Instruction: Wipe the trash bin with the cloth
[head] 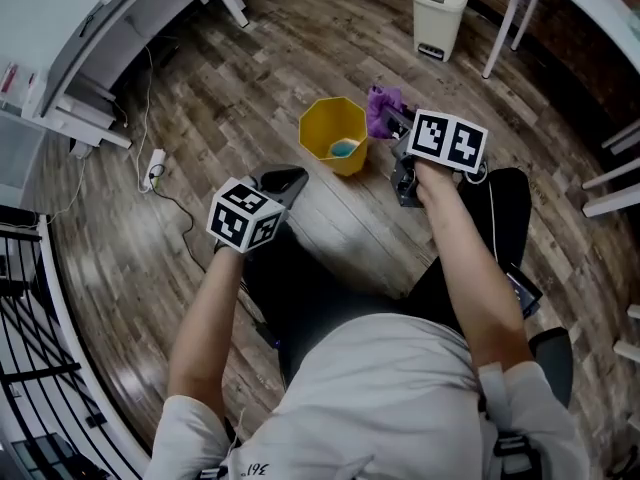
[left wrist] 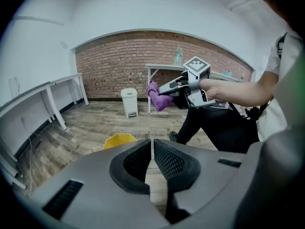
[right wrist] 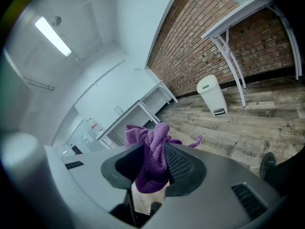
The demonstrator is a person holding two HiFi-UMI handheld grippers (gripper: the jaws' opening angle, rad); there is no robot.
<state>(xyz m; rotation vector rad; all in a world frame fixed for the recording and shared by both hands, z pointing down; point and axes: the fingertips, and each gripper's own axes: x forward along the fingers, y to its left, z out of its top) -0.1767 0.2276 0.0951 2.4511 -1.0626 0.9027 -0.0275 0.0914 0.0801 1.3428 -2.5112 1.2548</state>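
Purple and crumpled, the soft cloth (right wrist: 151,149) was clamped between the 2 ribbed pads (right wrist: 183,163) of the right gripper (right wrist: 153,171), just right of the yellow trash bin (head: 333,133), a faceted, open-topped plastic tub on the wood-plank floor (head: 250,78). The left gripper (left wrist: 152,159) was clenched on nothing, at the bin's near left. The approach was judged to be in hand; next, the cloth would need to be pressed onto the smooth wall and rubbed.
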